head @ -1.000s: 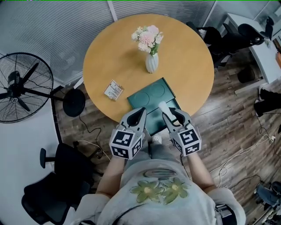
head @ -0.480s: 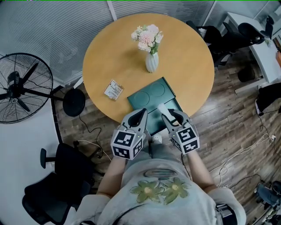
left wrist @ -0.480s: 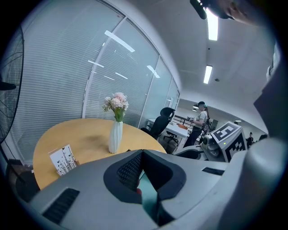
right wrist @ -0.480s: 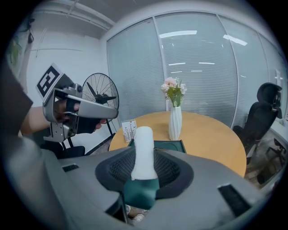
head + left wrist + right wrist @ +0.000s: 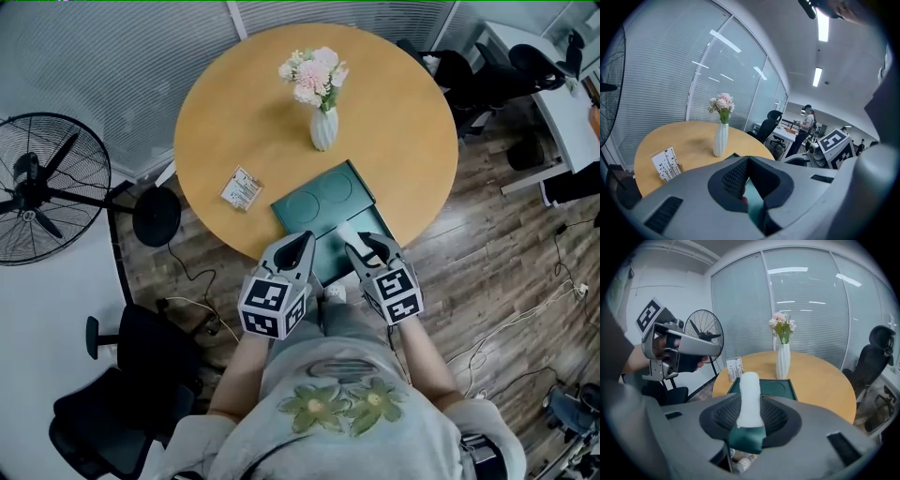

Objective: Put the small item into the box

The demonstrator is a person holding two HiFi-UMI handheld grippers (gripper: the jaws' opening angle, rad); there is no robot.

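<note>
Right gripper view: right gripper [image 5: 750,416] pinches white small item [image 5: 750,387] between its fingers, above near end of green box [image 5: 323,202] | left gripper [image 5: 749,161] fingers pressed together, empty | advice: centre over box, lower, release gently.

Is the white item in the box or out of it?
Out. The right hand-held gripper has the white item clamped between its jaws, raised over the box, not inside it.
</note>
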